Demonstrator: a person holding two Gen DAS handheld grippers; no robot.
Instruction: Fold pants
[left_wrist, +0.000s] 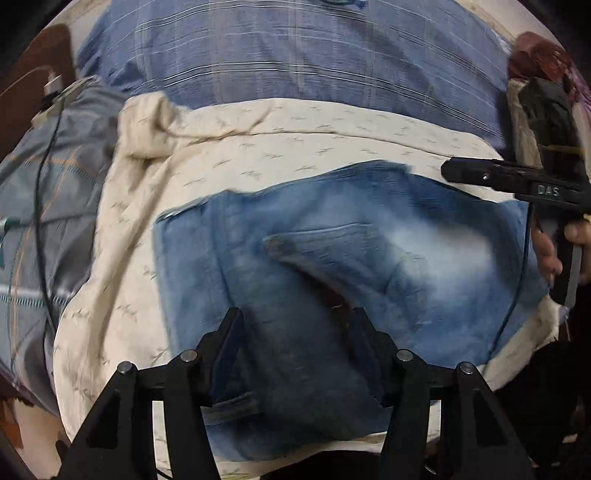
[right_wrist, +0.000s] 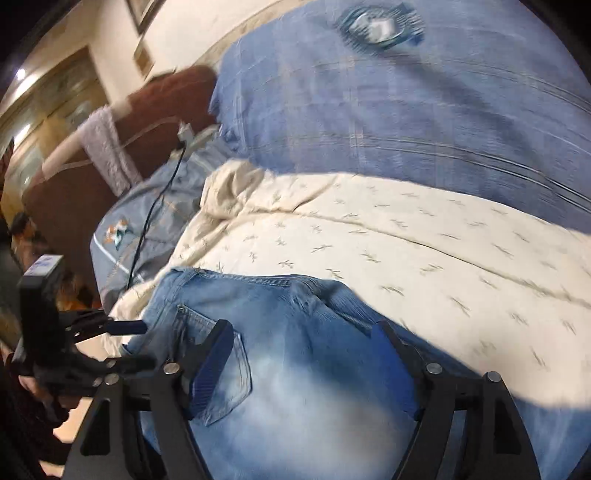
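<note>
A pair of faded blue jeans is being shown lying folded on a cream bedsheet printed with small grey sprigs, with a blue striped blanket bunched behind it and a grey-blue pillow lying to one side, a black cable being trailed across that pillow. The left gripper is being held low over the near part of the jeans, its two fingers being kept spread wide apart with denim showing between them and nothing being pinched. The right gripper is being held over the washed-out seat of the jeans, its blue-padded fingers likewise being kept spread, one of them being seen over a back pocket; whether the pads are touching the cloth cannot be told through the blur. In the left wrist view the right gripper is being seen from the side at the far edge of the jeans, gripped by a hand. A brown headboard is being seen past the pillow, with a pale towel being draped over it
</note>
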